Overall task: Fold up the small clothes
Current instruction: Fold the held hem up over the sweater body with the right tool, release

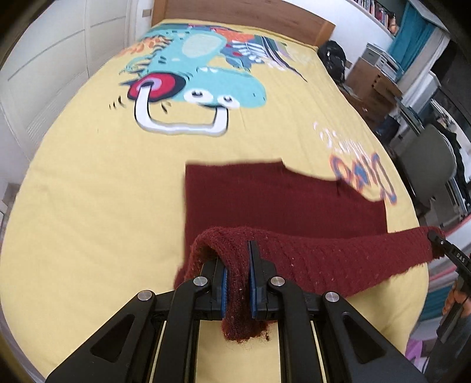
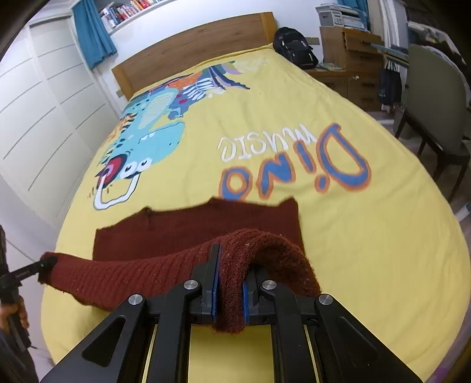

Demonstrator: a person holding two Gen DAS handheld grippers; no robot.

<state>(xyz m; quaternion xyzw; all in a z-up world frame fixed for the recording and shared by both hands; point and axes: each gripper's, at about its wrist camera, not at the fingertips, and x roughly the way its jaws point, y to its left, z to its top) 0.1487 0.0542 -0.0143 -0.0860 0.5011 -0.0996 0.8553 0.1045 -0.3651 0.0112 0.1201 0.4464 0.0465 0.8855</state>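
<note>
Up comes the near hem!
Left claw (image 1: 237, 274) and right claw (image 2: 231, 282) each pinch the soft, floppy maroon knit (image 1: 265, 200) at a corner over the bed (image 1: 88, 191).

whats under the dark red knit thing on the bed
The dark red knit garment lies on the yellow bedspread, covering part of the "Dino" lettering. Its near edge is lifted by the left claw and right claw. Anything else beneath is hidden.

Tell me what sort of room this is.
Most likely a child's bedroom: a bed with a wooden headboard under a yellow dinosaur cover, a bookshelf above it, and a desk beside it.
</note>
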